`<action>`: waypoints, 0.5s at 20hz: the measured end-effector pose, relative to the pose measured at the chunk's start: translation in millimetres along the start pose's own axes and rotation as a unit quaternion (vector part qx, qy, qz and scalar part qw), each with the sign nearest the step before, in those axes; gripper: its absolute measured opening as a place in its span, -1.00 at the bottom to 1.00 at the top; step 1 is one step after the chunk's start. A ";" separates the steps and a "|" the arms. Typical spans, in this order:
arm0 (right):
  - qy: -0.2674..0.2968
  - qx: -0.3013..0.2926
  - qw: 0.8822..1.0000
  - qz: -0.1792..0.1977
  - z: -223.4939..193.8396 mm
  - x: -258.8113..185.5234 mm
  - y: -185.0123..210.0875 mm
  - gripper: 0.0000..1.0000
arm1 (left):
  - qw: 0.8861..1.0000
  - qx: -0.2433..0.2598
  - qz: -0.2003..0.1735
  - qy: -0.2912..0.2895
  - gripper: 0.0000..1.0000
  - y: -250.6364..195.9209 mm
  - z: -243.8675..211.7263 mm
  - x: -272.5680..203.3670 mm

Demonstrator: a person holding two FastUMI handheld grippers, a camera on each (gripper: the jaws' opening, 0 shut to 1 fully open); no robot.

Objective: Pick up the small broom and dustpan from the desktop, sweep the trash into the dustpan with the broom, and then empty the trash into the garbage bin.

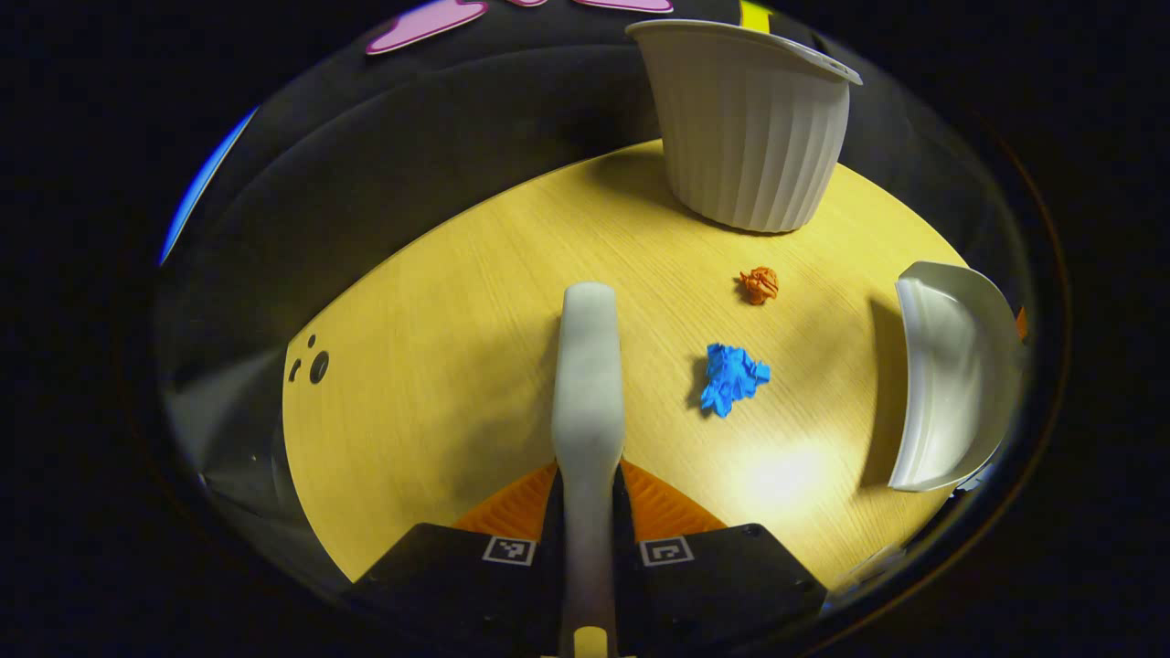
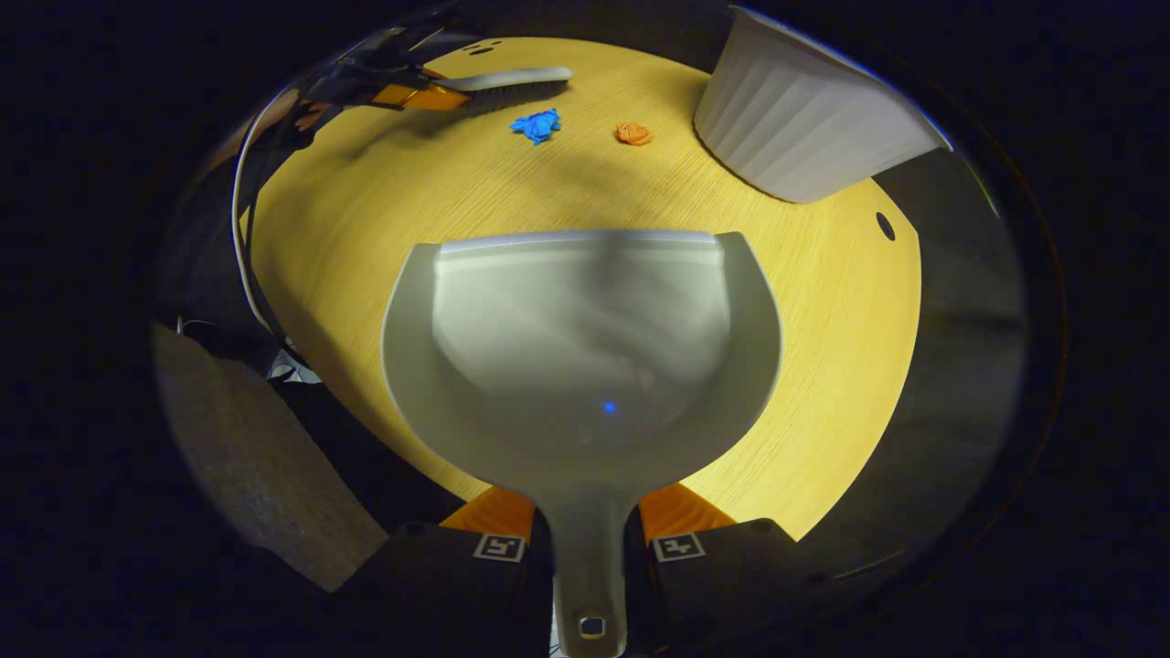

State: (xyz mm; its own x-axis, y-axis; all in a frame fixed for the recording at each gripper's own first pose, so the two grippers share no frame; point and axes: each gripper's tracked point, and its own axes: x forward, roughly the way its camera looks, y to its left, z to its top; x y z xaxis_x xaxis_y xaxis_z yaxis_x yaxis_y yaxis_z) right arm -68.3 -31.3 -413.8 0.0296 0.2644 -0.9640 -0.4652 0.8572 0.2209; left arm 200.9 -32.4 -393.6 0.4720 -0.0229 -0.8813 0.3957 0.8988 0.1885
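The wooden desktop (image 1: 439,347) is the largest thing in sight, lit from above and set against the dark booth wall. At its far edge stands the ribbed white garbage bin (image 1: 749,128), upright and flaring toward its rim; the right gripper view has it at the upper right (image 2: 804,128). Next in size is the dustpan (image 2: 585,347), its handle clamped between both fingers of the right gripper (image 2: 590,525), its flat front lip pointing toward the trash and its pan held over the desk (whether the lip touches the wood cannot be told). In the left gripper view that same dustpan (image 1: 951,375) shows at the right edge. The small broom (image 1: 588,393) is pinched by its handle between the two fingers of the left gripper (image 1: 588,512), running straight ahead over the desk; from the other side its bristles (image 2: 516,91) face down near the blue wad. The crumpled blue paper (image 1: 731,376) lies just right of the broom, between broom and dustpan. Smallest, the orange paper ball (image 1: 760,284) sits between the blue paper and the bin.
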 end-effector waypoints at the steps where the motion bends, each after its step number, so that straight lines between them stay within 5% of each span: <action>1: 0.002 -0.003 1.000 -0.001 0.4 3.6 -2.9 -0.29 | 1.000 0.007 -0.002 0.002 -0.46 -3.5 6.8 4.5; 6: 0.004 -0.006 1.000 0.009 7.0 19.3 -12.6 -0.34 | 0.999 0.047 -0.017 0.001 -0.46 -27.9 32.3 23.6; 10: -0.001 0.005 1.000 0.022 13.8 23.6 -15.9 -0.34 | 0.995 0.060 -0.086 0.003 -0.46 -68.3 35.5 30.2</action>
State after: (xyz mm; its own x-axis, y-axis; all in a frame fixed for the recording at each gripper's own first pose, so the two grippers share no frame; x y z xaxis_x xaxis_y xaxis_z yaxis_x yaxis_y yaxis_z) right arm -48.0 -32.7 -438.0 0.0108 0.3035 -0.9528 -0.4578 0.8486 0.2651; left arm 216.1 -109.9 -417.7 0.3849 -0.1684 -0.9074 0.5611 0.8233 0.0852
